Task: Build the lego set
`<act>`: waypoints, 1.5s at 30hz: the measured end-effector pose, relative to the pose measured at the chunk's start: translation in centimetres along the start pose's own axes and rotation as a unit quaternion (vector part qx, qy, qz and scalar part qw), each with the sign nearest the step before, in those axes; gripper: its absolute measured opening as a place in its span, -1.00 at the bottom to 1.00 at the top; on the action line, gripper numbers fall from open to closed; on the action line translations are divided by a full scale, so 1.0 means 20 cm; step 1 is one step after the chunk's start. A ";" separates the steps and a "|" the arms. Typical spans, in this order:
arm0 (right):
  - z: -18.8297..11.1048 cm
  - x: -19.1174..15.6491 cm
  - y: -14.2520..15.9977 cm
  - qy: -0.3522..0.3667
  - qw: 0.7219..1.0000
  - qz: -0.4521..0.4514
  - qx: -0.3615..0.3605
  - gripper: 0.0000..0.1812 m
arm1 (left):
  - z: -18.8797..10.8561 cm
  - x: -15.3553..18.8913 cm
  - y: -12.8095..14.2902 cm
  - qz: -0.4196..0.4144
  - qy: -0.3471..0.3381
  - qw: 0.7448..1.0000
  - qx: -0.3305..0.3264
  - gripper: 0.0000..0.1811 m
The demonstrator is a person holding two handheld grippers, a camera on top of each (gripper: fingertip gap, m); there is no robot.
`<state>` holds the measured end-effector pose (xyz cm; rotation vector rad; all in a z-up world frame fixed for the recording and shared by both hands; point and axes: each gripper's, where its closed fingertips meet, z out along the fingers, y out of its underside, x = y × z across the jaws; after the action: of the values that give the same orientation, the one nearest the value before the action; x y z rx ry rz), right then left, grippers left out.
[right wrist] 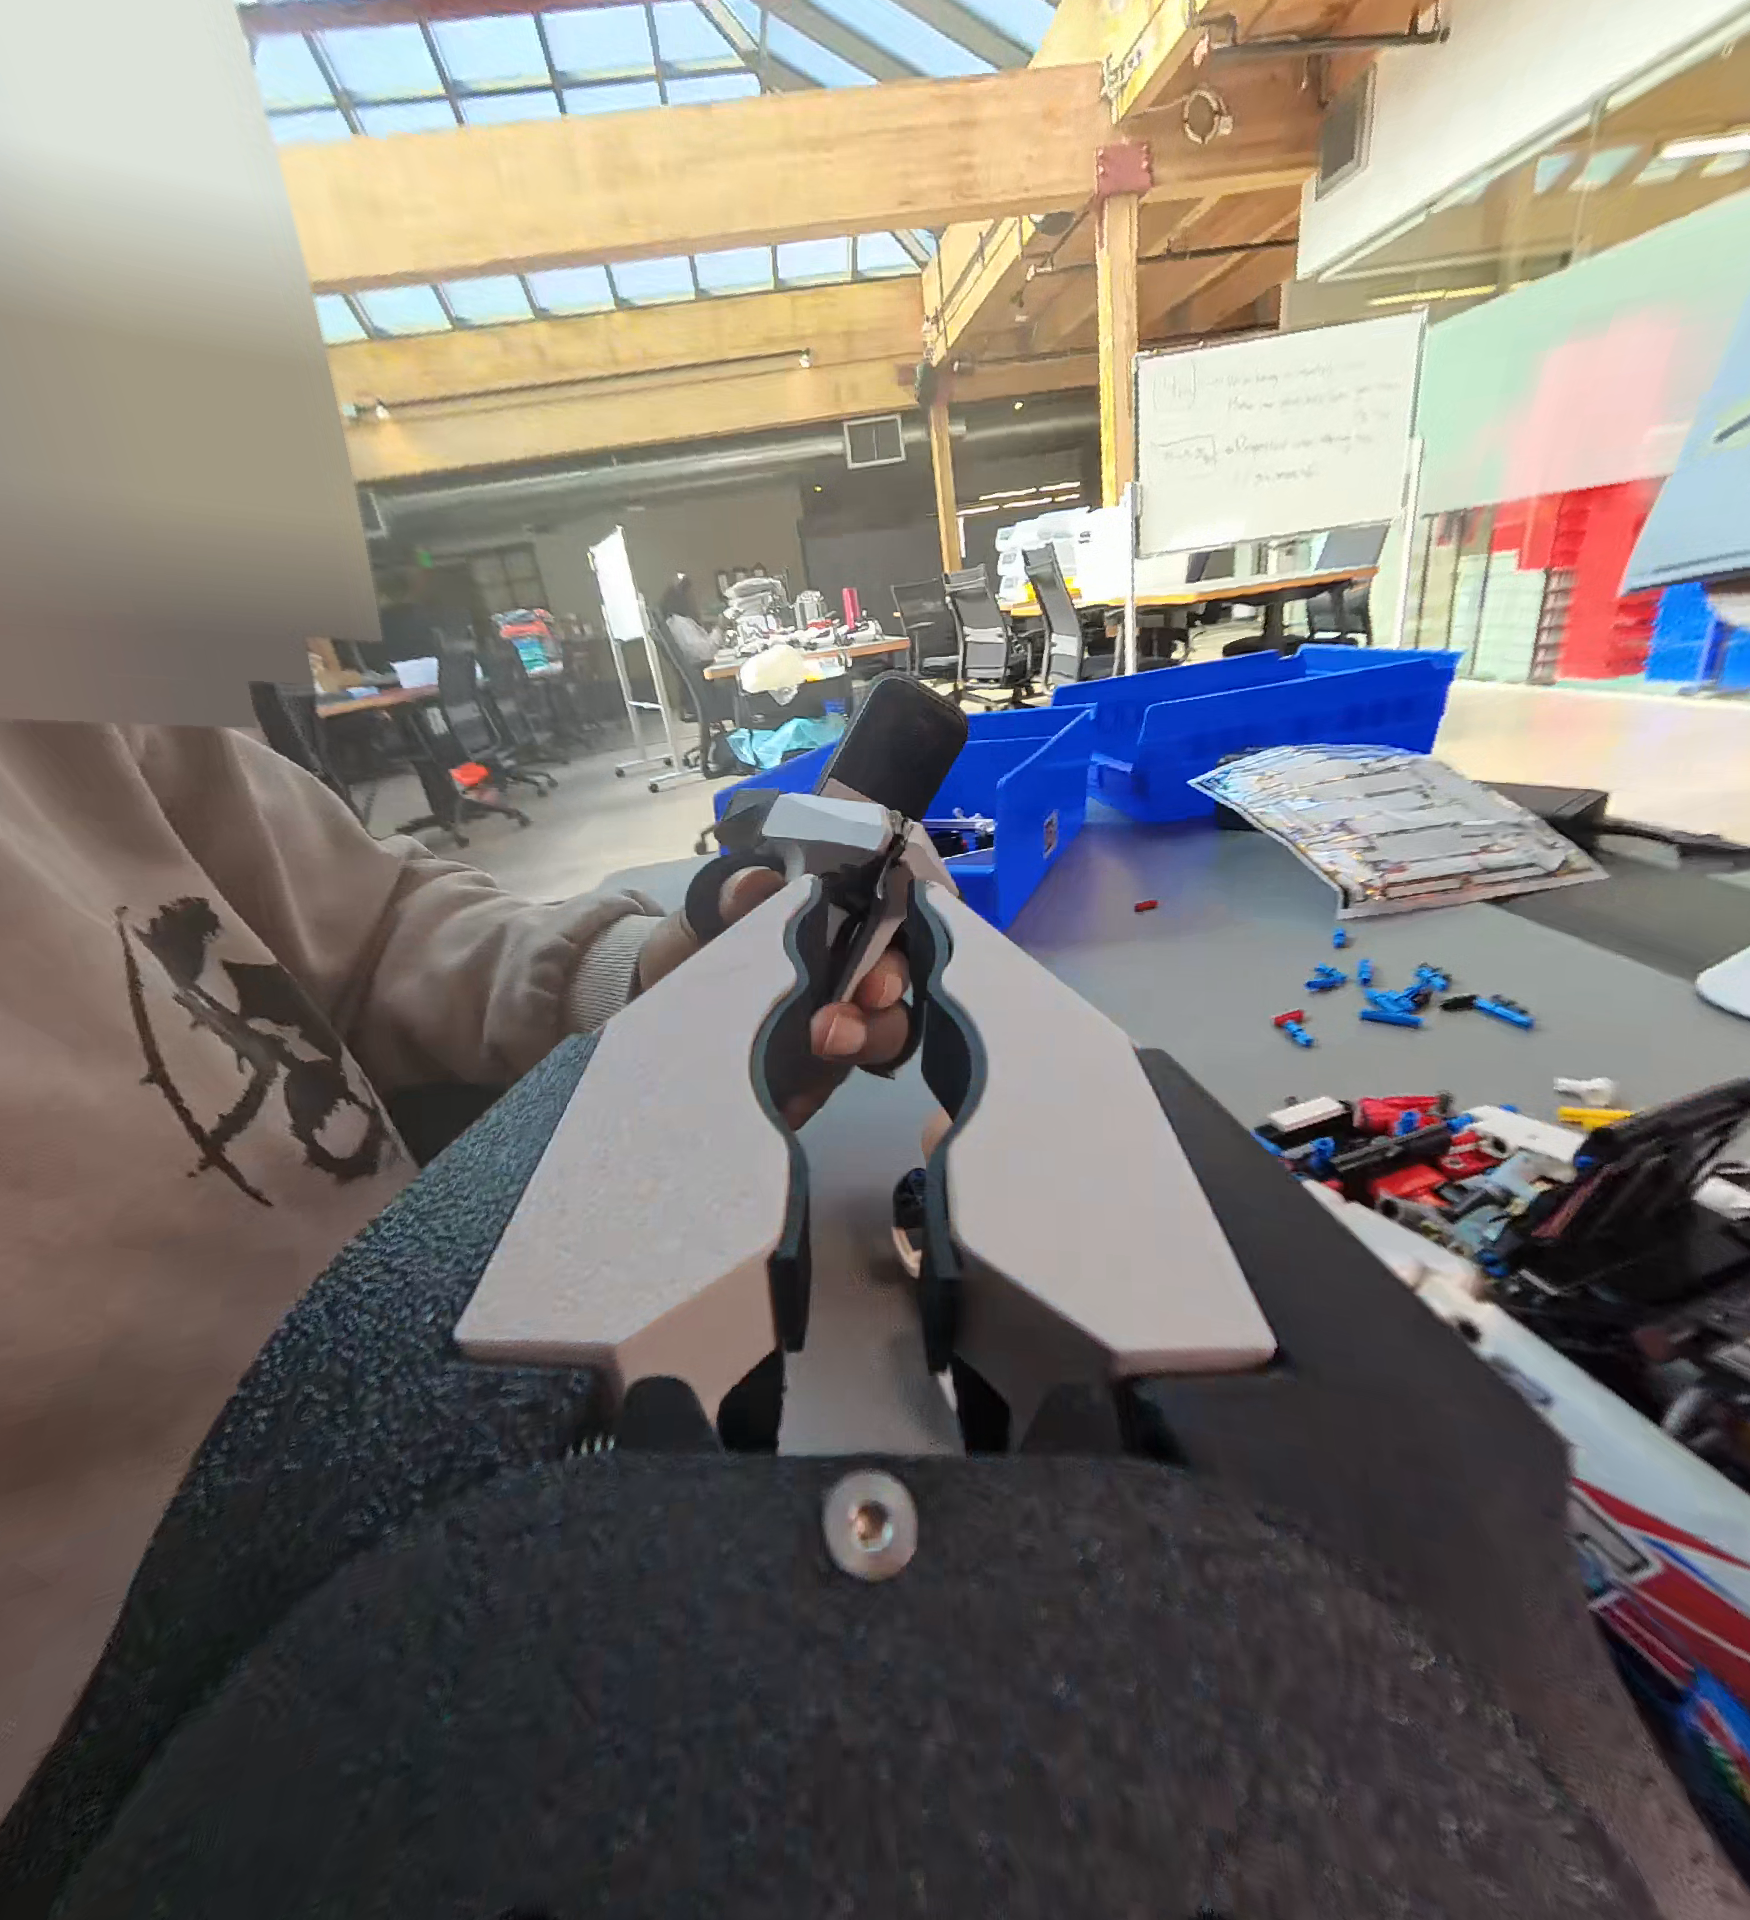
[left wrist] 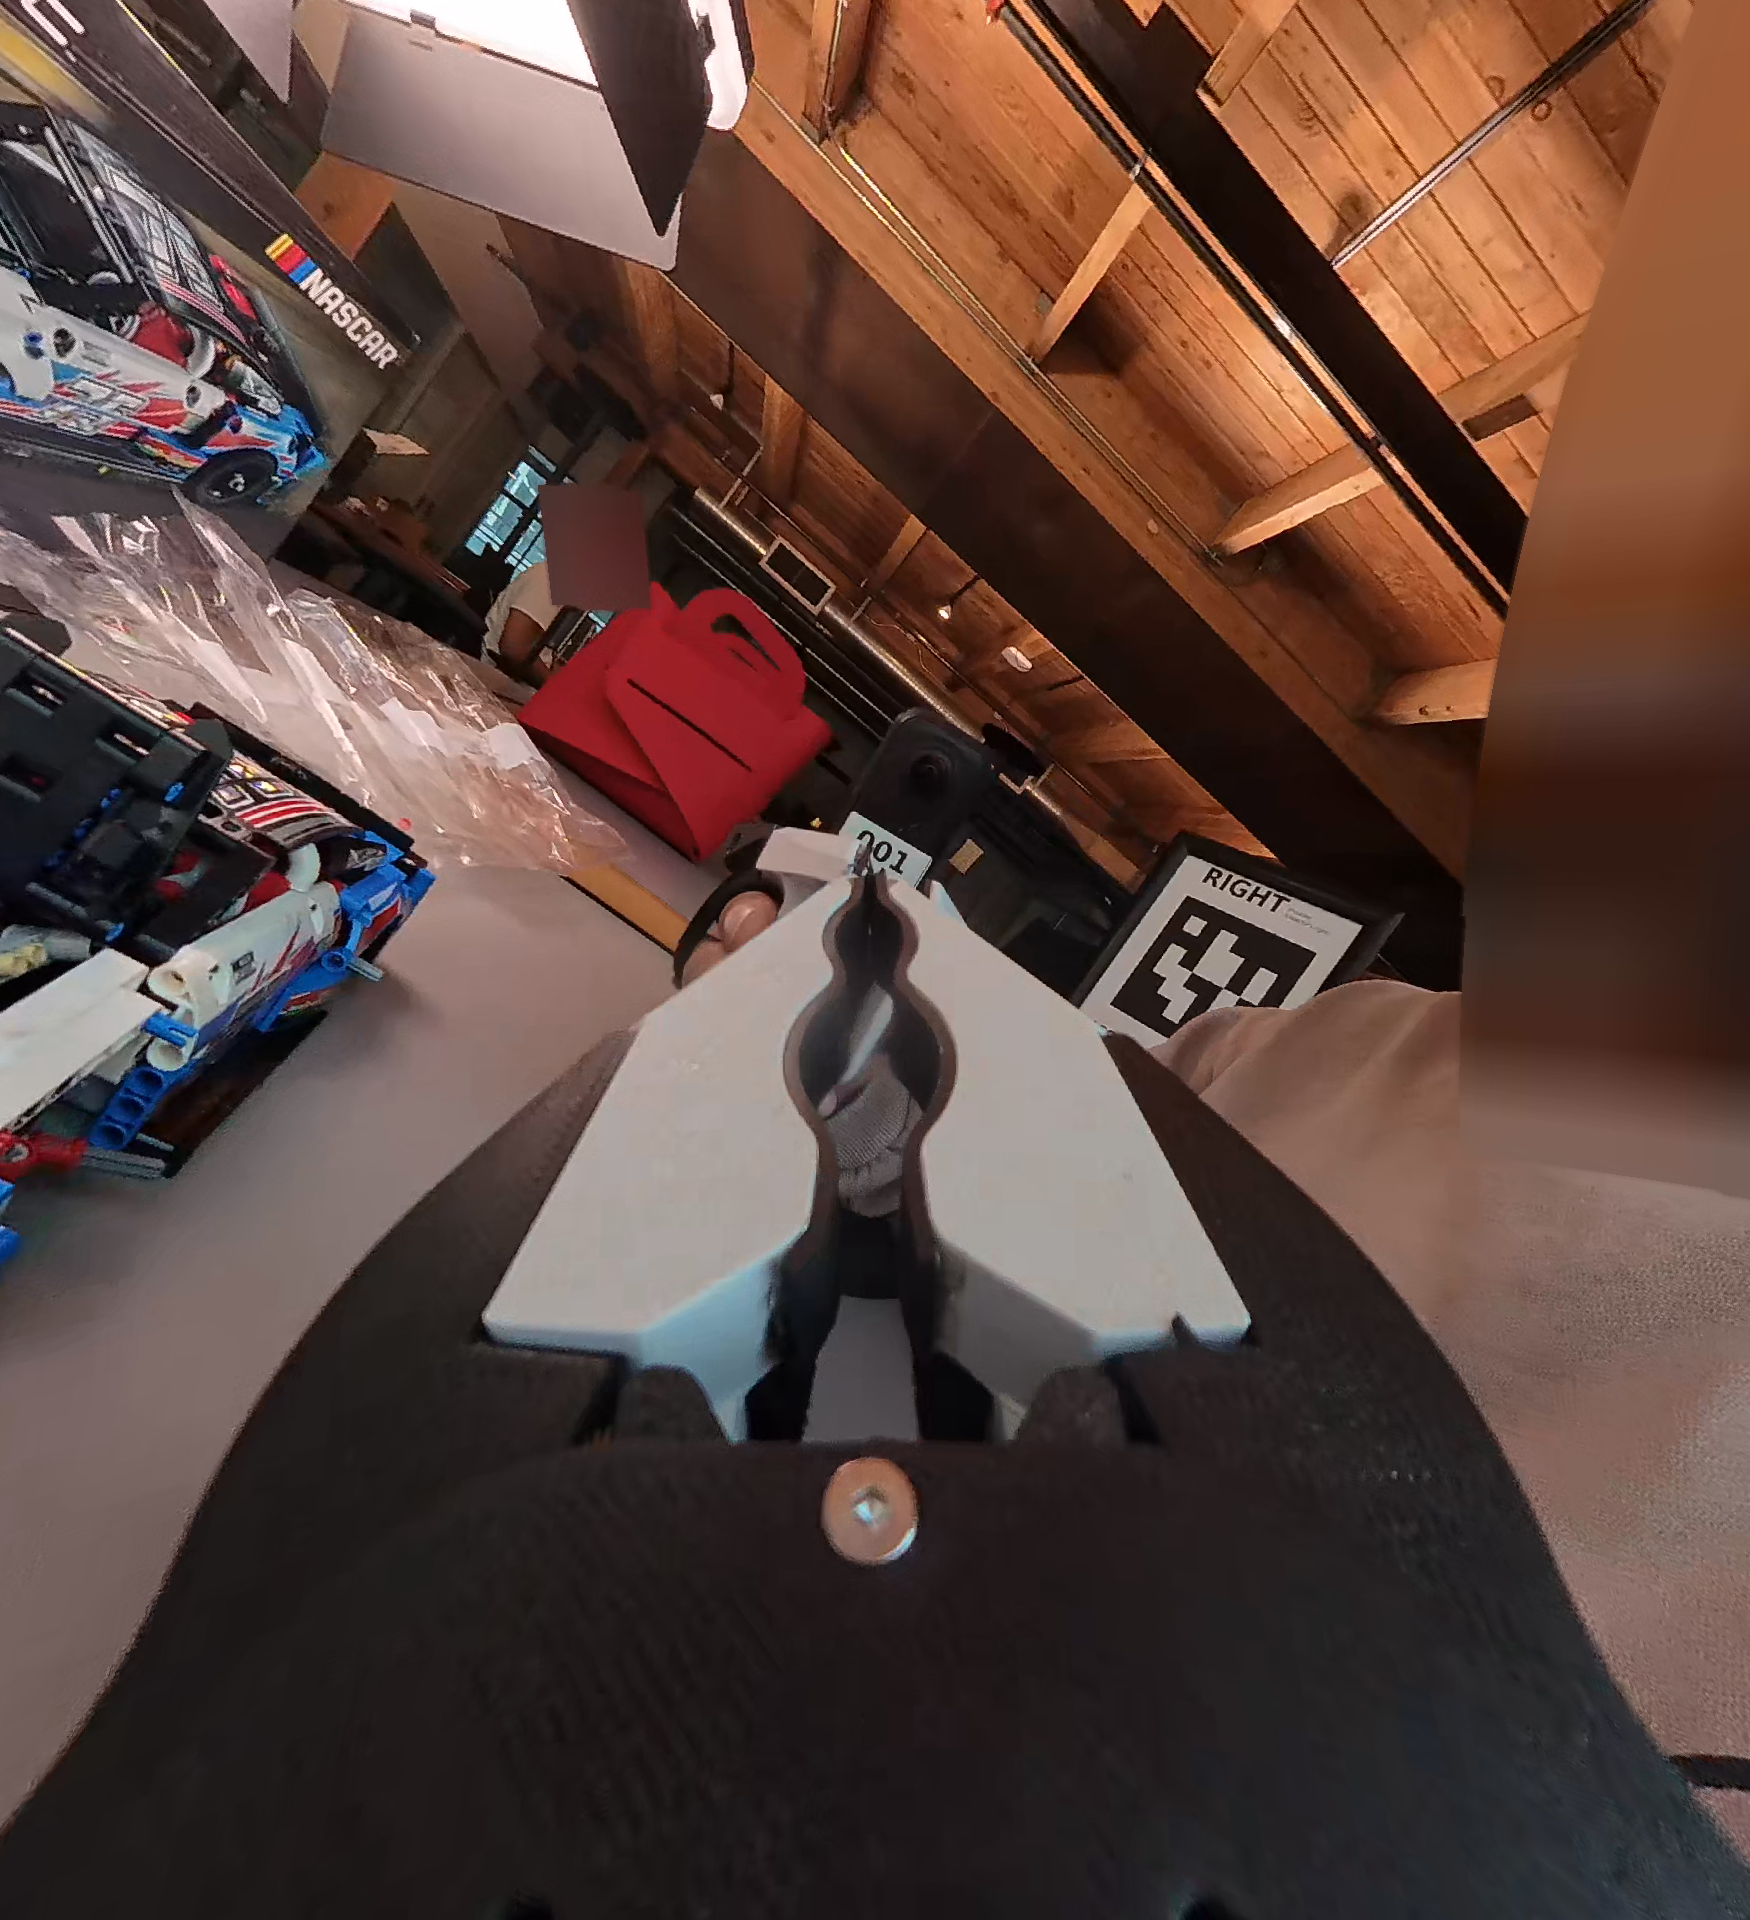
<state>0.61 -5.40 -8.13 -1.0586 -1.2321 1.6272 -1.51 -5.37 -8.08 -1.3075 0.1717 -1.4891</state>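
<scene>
Both grippers are held in the air, tip to tip, in front of a person's beige sweatshirt (right wrist: 123, 987). My left gripper (left wrist: 866, 883) is shut, and a thin dark bit pokes out of its tips. It also shows in the right wrist view (right wrist: 886, 857), pointing back at the camera. My right gripper (right wrist: 855, 899) has its jaws a finger-width apart on what looks like a small black piece (right wrist: 850, 920). One of its white fingers (left wrist: 803, 854) shows behind the left tips. The part-built Lego race car (left wrist: 175, 914) lies on the grey table (left wrist: 435, 1091), and it also shows at the right in the right wrist view (right wrist: 1629, 1247).
The set's box (left wrist: 102, 343), clear plastic bags (left wrist: 331, 686) and a red paper bag (left wrist: 684, 717) lie beyond the car. Blue bins (right wrist: 1266, 717), a silvery bag (right wrist: 1390, 831) and several loose blue pins (right wrist: 1390, 997) are on the table (right wrist: 1214, 987). A framed marker tag (left wrist: 1235, 956) stands nearby. My left and right fingertips are right by each other. The part-built Lego race car (left wrist: 175, 914) is about equally far from each gripper, around 15 cm. My right wrist view (right wrist: 1543, 1308) looks at it from another angle.
</scene>
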 end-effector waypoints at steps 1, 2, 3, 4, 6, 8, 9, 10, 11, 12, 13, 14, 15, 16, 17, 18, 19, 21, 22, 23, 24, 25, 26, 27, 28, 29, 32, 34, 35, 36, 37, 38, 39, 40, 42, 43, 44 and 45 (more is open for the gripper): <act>0.01 -0.01 0.01 -0.009 1.000 0.024 -0.001 -0.88 | 0.00 0.00 0.00 0.006 -0.003 1.000 0.003 -1.00; 0.01 -0.01 0.02 -0.016 0.999 0.046 -0.001 -0.88 | 0.00 0.00 0.00 0.013 -0.005 1.000 0.007 -1.00; 0.02 -0.01 0.03 -0.020 0.998 0.067 -0.001 -0.88 | 0.00 0.00 -0.01 0.019 -0.005 1.000 0.010 -1.00; 0.03 -0.02 0.04 -0.023 0.996 0.086 0.002 -0.89 | 0.00 0.01 -0.01 0.023 -0.006 1.000 0.013 -1.00; 0.04 -0.01 0.05 -0.025 0.993 0.118 0.010 -0.91 | 0.00 0.01 -0.01 0.027 -0.008 0.999 0.017 -1.00; 0.05 0.00 0.05 -0.022 0.990 0.141 0.019 -0.94 | 0.00 0.01 -0.01 0.029 -0.009 0.999 0.020 -1.00; 0.05 0.01 0.04 -0.020 0.988 0.151 0.023 -0.95 | 0.00 0.01 -0.01 0.030 -0.011 0.999 0.019 -1.00; 0.05 0.02 0.04 -0.019 0.986 0.161 0.026 -0.95 | 0.00 0.01 -0.01 0.031 -0.011 0.999 0.019 -1.00; 0.05 0.03 0.04 -0.019 0.985 0.168 0.029 -0.95 | 0.00 0.01 -0.01 0.031 -0.011 0.999 0.020 -1.00; 0.05 0.03 0.04 -0.019 0.984 0.173 0.032 -0.96 | 0.00 0.01 -0.01 0.031 -0.011 0.999 0.020 -1.00; 0.05 0.03 0.04 -0.021 0.984 0.175 0.033 -0.96 | 0.00 0.01 -0.01 0.032 -0.011 0.999 0.018 -1.00; 0.05 0.02 0.04 -0.023 0.984 0.176 0.033 -0.97 | 0.00 0.01 -0.01 0.032 -0.011 0.999 0.017 -1.00; 0.05 0.02 0.04 -0.026 0.984 0.175 0.033 -0.97 | 0.01 0.01 0.00 0.031 -0.011 0.999 0.017 -1.00; 0.05 0.01 0.04 -0.027 0.984 0.175 0.032 -0.97 | 0.01 0.01 0.00 0.031 -0.011 0.999 0.017 -1.00; 0.05 0.01 0.04 -0.028 0.984 0.174 0.032 -0.97 | 0.01 0.01 0.00 0.031 -0.011 0.999 0.016 -1.00; 0.06 0.00 0.04 -0.029 0.984 0.175 0.031 -0.98 | 0.01 0.01 0.00 0.030 -0.011 0.999 0.017 -1.00; 0.06 0.00 0.04 -0.030 0.984 0.176 0.031 -0.98 | 0.01 0.01 0.00 0.030 -0.012 0.999 0.017 -1.00; 0.06 0.00 0.04 -0.030 0.984 0.175 0.031 -0.99 | 0.01 0.01 0.00 0.031 -0.013 0.999 0.016 -1.00; 0.06 0.00 0.04 -0.030 0.984 0.175 0.031 -0.99 | 0.01 0.01 0.00 0.031 -0.013 0.999 0.017 -1.00; 0.06 0.00 0.04 -0.030 0.984 0.174 0.032 -1.00 | 0.00 0.01 0.00 0.031 -0.014 0.999 0.016 -1.00; 0.06 0.00 0.04 -0.030 0.984 0.175 0.032 -1.00 | 0.00 0.01 0.00 0.032 -0.014 0.999 0.016 -1.00; 0.06 0.00 0.04 -0.030 0.984 0.175 0.032 -1.00 | 0.00 0.01 0.00 0.033 -0.015 0.999 0.015 -1.00; 0.06 0.00 0.04 -0.030 0.984 0.175 0.032 -1.00 | 0.01 0.01 0.00 0.033 -0.015 0.999 0.015 -1.00; 0.06 0.00 0.04 -0.030 0.984 0.175 0.032 -1.00 | 0.01 0.01 0.00 0.033 -0.015 0.999 0.015 -1.00; 0.06 0.00 0.04 -0.030 0.984 0.175 0.032 -1.00 | 0.01 0.00 0.00 0.033 -0.016 0.999 0.015 -1.00; 0.06 0.00 0.04 -0.030 0.984 0.175 0.033 -1.00 | 0.00 0.00 0.00 0.034 -0.016 0.999 0.015 -1.00; 0.06 0.01 0.04 -0.030 0.983 0.175 0.033 -1.00 | 0.00 0.00 0.00 0.034 -0.016 0.999 0.015 -1.00; 0.06 0.01 0.04 -0.031 0.983 0.176 0.032 -1.00 | 0.00 0.00 0.00 0.034 -0.016 0.999 0.015 -1.00; 0.06 0.01 0.05 -0.031 0.983 0.175 0.031 -1.00 | 0.00 0.00 0.00 0.033 -0.016 0.999 0.015 -1.00; 0.06 0.01 0.05 -0.031 0.983 0.175 0.032 -1.00 | 0.00 0.00 0.00 0.032 -0.016 0.999 0.015 -1.00; 0.06 0.01 0.05 -0.031 0.983 0.176 0.032 -1.00 | 0.00 0.01 0.00 0.032 -0.015 0.999 0.015 -1.00; 0.06 0.01 0.05 -0.031 0.984 0.175 0.031 -1.00 | 0.00 0.01 0.00 0.031 -0.014 0.999 0.014 -1.00; 0.06 0.01 0.05 -0.031 0.984 0.174 0.031 -1.00 | 0.01 0.01 0.00 0.032 -0.015 0.999 0.013 -1.00; 0.06 0.01 0.05 -0.031 0.984 0.174 0.031 -1.00 | 0.01 0.01 0.01 0.034 -0.015 0.999 0.013 -1.00; 0.06 0.01 0.05 -0.031 0.984 0.174 0.030 -1.00 | 0.01 0.01 0.01 0.034 -0.014 0.999 0.013 -1.00; 0.06 0.01 0.05 -0.031 0.984 0.174 0.031 -1.00 | 0.01 0.01 0.01 0.034 -0.014 0.999 0.013 -1.00; 0.06 0.01 0.05 -0.032 0.984 0.174 0.031 -1.00 | 0.01 0.01 0.01 0.034 -0.014 0.999 0.013 -1.00; 0.06 0.01 0.05 -0.031 0.984 0.174 0.031 -1.00 | 0.01 0.01 0.01 0.034 -0.014 0.999 0.013 -1.00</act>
<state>-0.66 -5.80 -8.94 -1.2443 -1.0707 1.9634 -1.31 -5.48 -8.00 -1.2890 0.1746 -1.4108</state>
